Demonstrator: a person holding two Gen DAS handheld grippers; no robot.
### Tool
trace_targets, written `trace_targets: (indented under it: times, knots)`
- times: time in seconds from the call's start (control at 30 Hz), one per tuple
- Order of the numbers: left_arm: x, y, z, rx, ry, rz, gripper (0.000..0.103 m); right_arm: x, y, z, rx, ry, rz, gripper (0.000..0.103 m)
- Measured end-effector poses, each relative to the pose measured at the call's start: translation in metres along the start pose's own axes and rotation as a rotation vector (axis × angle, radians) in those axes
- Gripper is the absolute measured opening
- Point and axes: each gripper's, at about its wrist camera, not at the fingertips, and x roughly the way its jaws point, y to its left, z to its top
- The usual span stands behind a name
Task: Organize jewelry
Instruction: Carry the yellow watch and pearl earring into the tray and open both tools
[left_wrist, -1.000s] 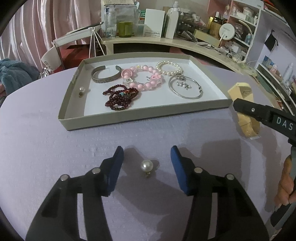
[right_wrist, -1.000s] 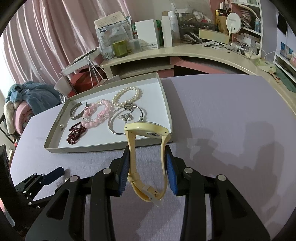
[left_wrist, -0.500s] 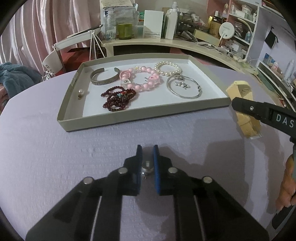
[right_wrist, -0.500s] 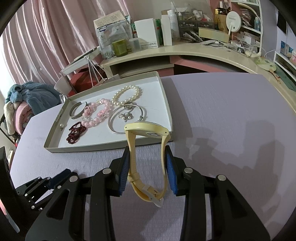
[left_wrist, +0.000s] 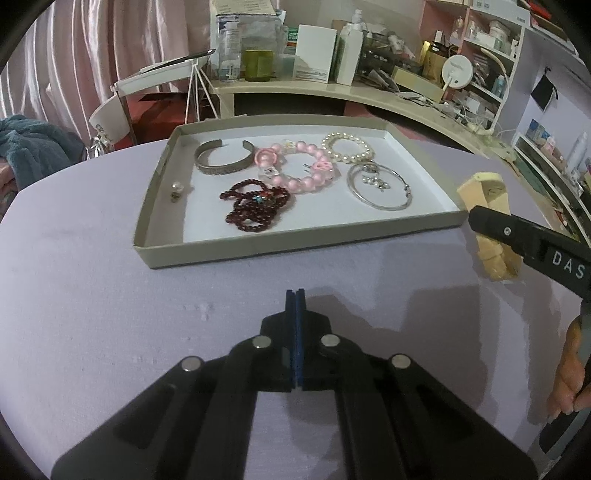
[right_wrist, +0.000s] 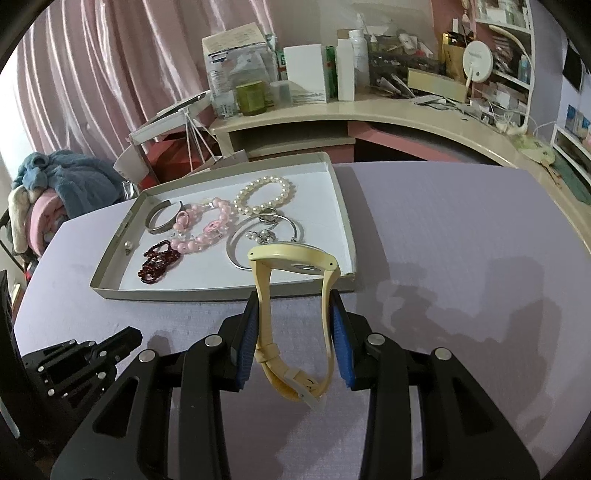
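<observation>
My left gripper (left_wrist: 295, 295) rests low over the lilac tablecloth in front of the tray, its blue pads pressed flat together. The pearl earring that lay between them is hidden inside the grip. The right wrist view shows this gripper (right_wrist: 125, 338) at the lower left. My right gripper (right_wrist: 294, 299) is shut on a pale yellow wristwatch (right_wrist: 291, 258), which it holds upright by the strap just before the tray's near right corner. The left wrist view shows the watch (left_wrist: 487, 192) at the right. The grey cardboard tray (left_wrist: 258, 247) holds several bracelets and a second pearl earring (left_wrist: 176, 188).
In the tray lie a silver cuff (left_wrist: 223, 162), a pink bead bracelet (left_wrist: 299, 173), a pearl bracelet (left_wrist: 347, 147), a silver bangle (left_wrist: 380, 184) and dark red beads (left_wrist: 255, 206). A cluttered curved desk (right_wrist: 369, 110) stands behind. A person's hand (left_wrist: 569, 384) shows at the right edge.
The left jaws have closed from wide open around the loose pearl earring until they meet, and the earring is no longer visible. The right gripper and the watch have stayed put.
</observation>
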Motion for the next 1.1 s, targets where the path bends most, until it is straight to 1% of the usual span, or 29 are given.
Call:
trace_targets:
  times: [0.17,0.43,0.47,0.5,0.53,0.57,0.6,0.7,0.8,0.83,0.87,0.9,0.97,1.1]
  knots:
    - [-0.008,0.010,-0.003,-0.033,-0.021,-0.041,0.001,-0.001,-0.002,0.000,0.006,0.001,0.001,0.038]
    - [-0.016,0.015,-0.016,-0.032,-0.034,-0.082,0.001,0.000,-0.003,0.000,0.014,0.007,0.004,0.038]
    - [-0.017,0.015,-0.016,-0.034,-0.037,-0.090,0.004,0.000,-0.003,0.000,0.014,0.008,0.005,0.038]
    - [-0.019,0.014,-0.018,-0.035,-0.039,-0.101,0.012,0.001,-0.003,0.000,0.014,0.010,0.006,0.038]
    - [-0.022,0.012,-0.019,-0.031,-0.048,-0.115,0.018,0.001,-0.003,0.000,0.014,0.012,0.006,0.038]
    - [-0.024,0.010,-0.020,-0.026,-0.056,-0.120,0.027,0.001,-0.003,-0.001,0.014,0.013,0.006,0.038]
    - [-0.026,0.008,-0.021,-0.017,-0.064,-0.128,0.030,0.002,-0.003,-0.001,0.014,0.015,0.006,0.038]
    - [-0.027,-0.004,-0.024,0.021,-0.061,-0.146,0.030,0.003,-0.003,-0.002,0.016,0.020,0.007,0.038]
    - [-0.021,-0.013,-0.028,0.054,-0.035,-0.130,0.030,0.003,-0.004,-0.002,0.018,0.024,0.006,0.038]
    - [-0.016,-0.015,-0.030,0.061,-0.012,-0.119,0.029,0.003,-0.004,-0.002,0.019,0.024,0.005,0.038]
    - [-0.012,-0.014,-0.031,0.060,0.003,-0.112,0.023,0.003,-0.004,-0.002,0.020,0.025,0.005,0.038]
    - [-0.013,-0.013,-0.033,0.063,-0.010,-0.101,0.017,0.002,-0.005,-0.002,0.021,0.025,0.004,0.038]
    - [-0.012,-0.013,-0.035,0.073,-0.010,-0.094,0.014,0.002,-0.005,-0.003,0.023,0.025,0.003,0.038]
    - [-0.013,-0.012,-0.035,0.077,-0.012,-0.092,0.013,0.002,-0.006,-0.002,0.026,0.025,0.003,0.038]
